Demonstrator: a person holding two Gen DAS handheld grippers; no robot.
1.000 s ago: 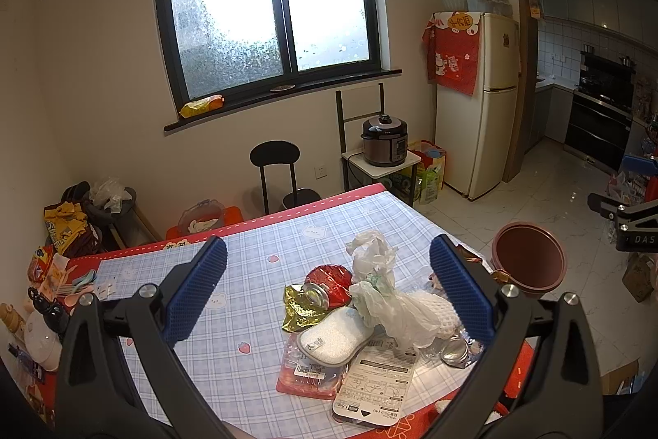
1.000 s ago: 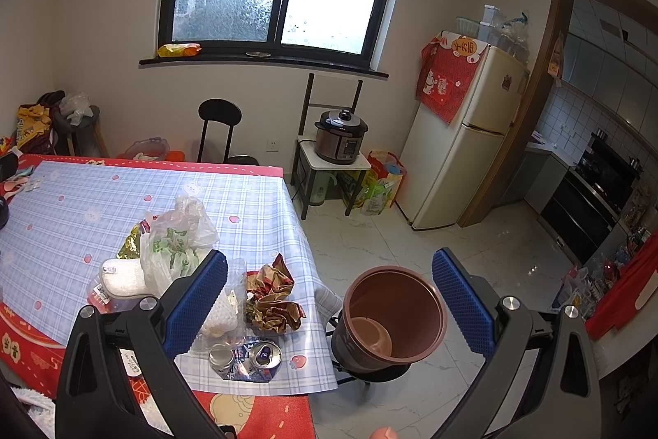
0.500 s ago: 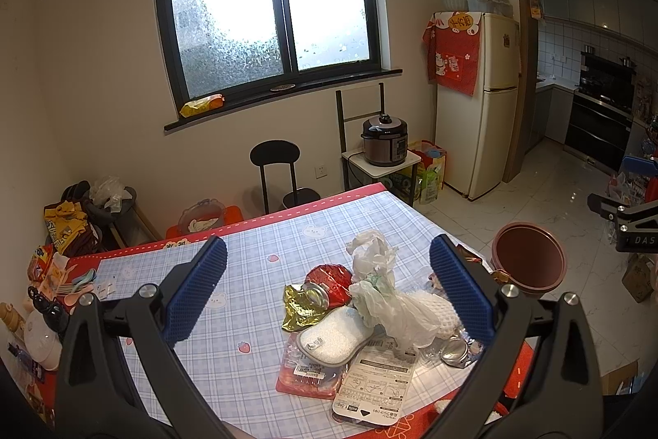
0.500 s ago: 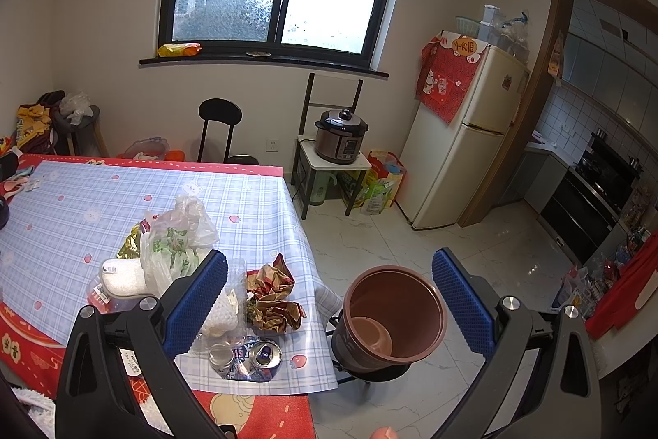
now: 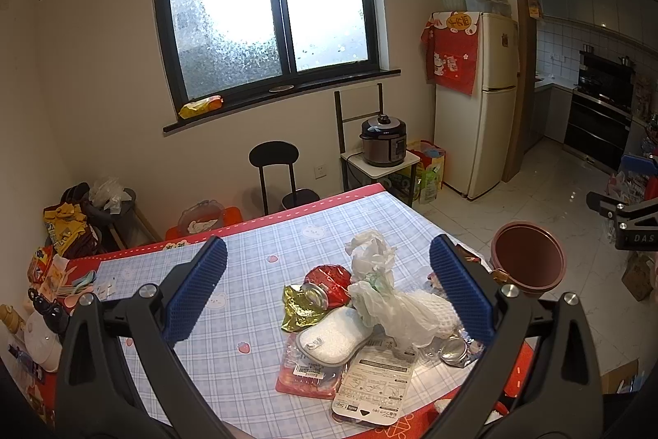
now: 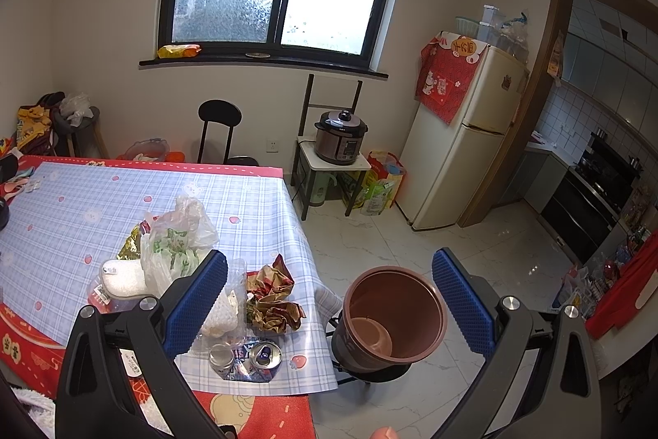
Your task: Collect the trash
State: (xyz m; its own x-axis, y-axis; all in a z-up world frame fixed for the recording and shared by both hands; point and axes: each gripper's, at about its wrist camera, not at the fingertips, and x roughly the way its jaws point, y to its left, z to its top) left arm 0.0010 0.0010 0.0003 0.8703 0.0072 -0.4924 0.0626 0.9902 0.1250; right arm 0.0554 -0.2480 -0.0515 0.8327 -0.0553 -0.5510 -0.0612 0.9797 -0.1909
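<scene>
Trash lies piled at the near right corner of the checked table (image 5: 255,258): a white plastic bag (image 5: 382,291), a crushed red can (image 5: 327,280), gold foil (image 5: 298,311), a white pouch (image 5: 335,336) and a flat printed package (image 5: 376,381). The right wrist view adds crumpled brown paper (image 6: 273,299), a clear jar (image 6: 222,356) and a can (image 6: 265,354) on end. A brown bin (image 6: 392,315) stands on a stool beside the table corner. My left gripper (image 5: 329,295) hovers open above the pile. My right gripper (image 6: 329,299) is open too, above the table edge and bin, holding nothing.
A black chair (image 5: 275,167), a rice cooker (image 5: 384,147) on a small stand and a cream fridge (image 5: 473,101) line the far wall. Cups, spoons and bags (image 5: 53,274) crowd the table's left end. White tiled floor (image 6: 452,241) spreads to the right toward the kitchen.
</scene>
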